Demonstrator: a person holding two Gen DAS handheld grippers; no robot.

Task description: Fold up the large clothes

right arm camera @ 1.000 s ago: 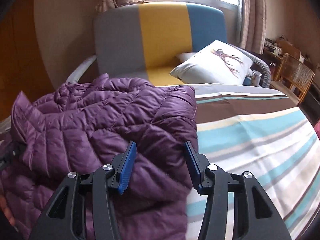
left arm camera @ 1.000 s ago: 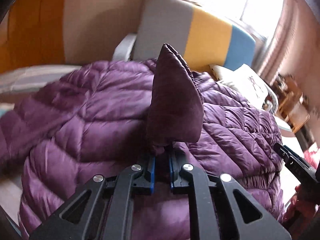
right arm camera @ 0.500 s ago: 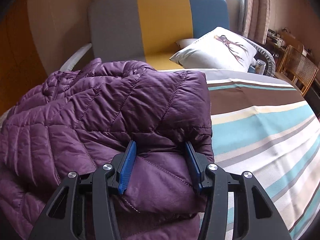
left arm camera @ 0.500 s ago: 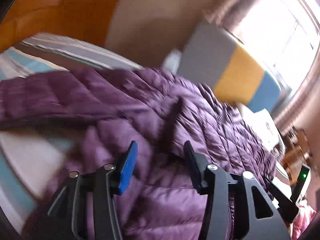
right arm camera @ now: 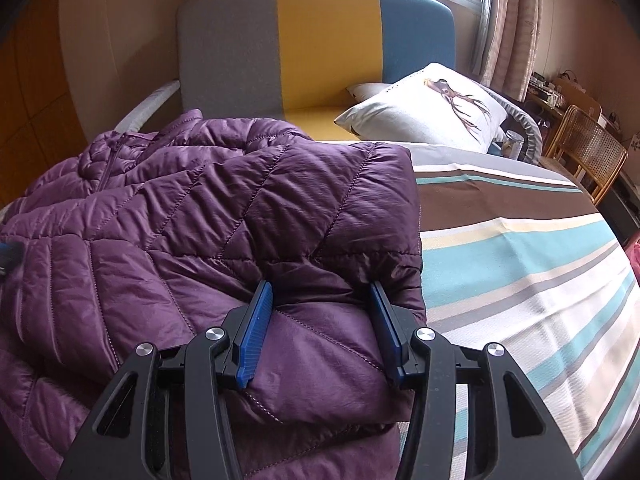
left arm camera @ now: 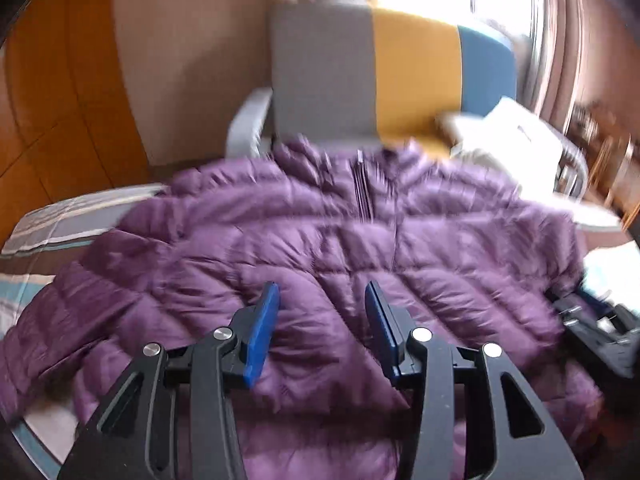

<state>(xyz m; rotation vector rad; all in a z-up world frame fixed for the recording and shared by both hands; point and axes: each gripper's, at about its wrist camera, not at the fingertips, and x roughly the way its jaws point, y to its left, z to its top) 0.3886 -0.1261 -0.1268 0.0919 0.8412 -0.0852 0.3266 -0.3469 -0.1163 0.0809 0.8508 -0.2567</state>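
left gripper (left arm camera: 320, 312): wide, nothing held | right gripper (right arm camera: 320, 308): wide, nothing held | purple jacket (right arm camera: 200, 220): centre-left, on striped bed (right arm camera: 520, 260)

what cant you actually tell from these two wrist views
- Left wrist view: motion blur smears the purple jacket; zipper detail unreadable.
- Right wrist view: right gripper hides the jacket's near hem, so grip on it is uncertain.
- Right wrist view: jar contents too small.

I count one purple puffer jacket (right arm camera: 208, 216), one striped bedspread (right arm camera: 520, 272), one three-coloured headboard (right arm camera: 320, 40), two pillows, the deer-print one (right arm camera: 432, 108) in front, one wicker chair (right arm camera: 592, 152), and my two claws.
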